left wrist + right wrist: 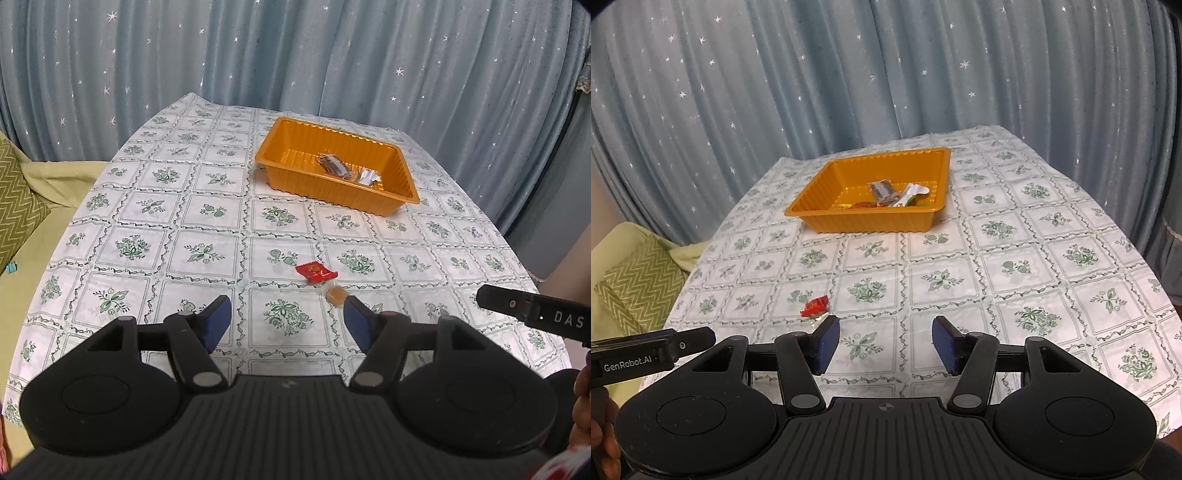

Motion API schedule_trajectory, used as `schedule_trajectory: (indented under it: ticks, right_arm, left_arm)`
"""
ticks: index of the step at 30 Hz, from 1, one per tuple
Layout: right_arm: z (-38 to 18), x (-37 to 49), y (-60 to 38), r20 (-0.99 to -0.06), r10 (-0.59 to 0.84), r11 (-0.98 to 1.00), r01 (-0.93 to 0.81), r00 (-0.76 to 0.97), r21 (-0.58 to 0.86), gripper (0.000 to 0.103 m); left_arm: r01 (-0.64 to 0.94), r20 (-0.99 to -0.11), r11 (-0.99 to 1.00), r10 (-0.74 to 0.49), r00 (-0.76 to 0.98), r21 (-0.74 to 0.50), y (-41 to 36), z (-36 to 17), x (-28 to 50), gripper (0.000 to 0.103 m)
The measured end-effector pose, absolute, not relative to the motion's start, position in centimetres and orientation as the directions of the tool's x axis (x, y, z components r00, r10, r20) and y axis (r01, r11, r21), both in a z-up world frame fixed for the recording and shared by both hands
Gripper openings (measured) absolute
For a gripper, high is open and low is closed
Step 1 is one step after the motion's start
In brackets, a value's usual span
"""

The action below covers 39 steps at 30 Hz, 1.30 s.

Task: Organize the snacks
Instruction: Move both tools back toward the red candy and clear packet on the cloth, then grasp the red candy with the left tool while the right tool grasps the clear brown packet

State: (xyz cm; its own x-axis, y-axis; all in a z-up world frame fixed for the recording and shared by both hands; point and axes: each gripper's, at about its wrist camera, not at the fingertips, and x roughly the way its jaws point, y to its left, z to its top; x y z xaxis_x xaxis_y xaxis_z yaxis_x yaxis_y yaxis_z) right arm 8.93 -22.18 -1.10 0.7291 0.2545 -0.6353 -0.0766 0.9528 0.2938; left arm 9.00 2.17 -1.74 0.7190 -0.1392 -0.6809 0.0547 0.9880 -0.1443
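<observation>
A red snack packet [316,271] lies on the floral tablecloth, with a small amber candy [335,294] just beside it. My left gripper [286,310] hovers open close in front of them, nothing between its blue pads; the candy sits by its right fingertip. An orange tray [376,204] at the back holds a dark wrapped bar [334,166] and a white packet [368,176]. In the right wrist view the red snack packet [814,307] lies left of my open, empty right gripper [885,332]; the orange tray [866,221] holds several snacks.
The table [155,236] is covered by a white cloth with green flower squares. A blue star curtain [295,55] hangs behind. A green zigzag cushion [18,199] lies off the left edge. The other gripper's black finger [532,312] juts in at right.
</observation>
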Motion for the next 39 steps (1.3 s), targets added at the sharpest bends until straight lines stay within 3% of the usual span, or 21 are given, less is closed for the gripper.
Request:
schedule_trajectory:
  ticks: [12, 28, 30, 39]
  right_arm:
    - [-3.5, 11.0, -19.8, -0.655, 0.288, 0.955, -0.155, 0.699, 0.255, 0.056]
    - [-8.8, 16.4, -14.1, -0.676, 0.363, 0.914, -0.386, 0.641, 0.125, 0.055]
    - [-9.5, 17.0, -13.6, -0.683, 0.365, 0.906, -0.411, 0.632, 0.103, 0.047]
    - [-12.4, 19.2, -11.9, -0.715, 0.363, 0.880, -0.472, 0.597, 0.053, 0.033]
  left_arm:
    - [0.040, -0.695, 0.993, -0.109, 0.711, -0.115, 3.7, -2.9, 10.7, 0.066]
    - [0.047, -0.719, 0.994, -0.102, 0.688, -0.096, 5.1, -5.3, 15.5, 0.070]
    - [0.050, -0.722, 0.994, -0.105, 0.684, -0.098, 5.2, -5.6, 16.0, 0.071]
    - [0.047, -0.734, 0.992, -0.120, 0.669, -0.119, 5.2, -6.9, 17.3, 0.071]
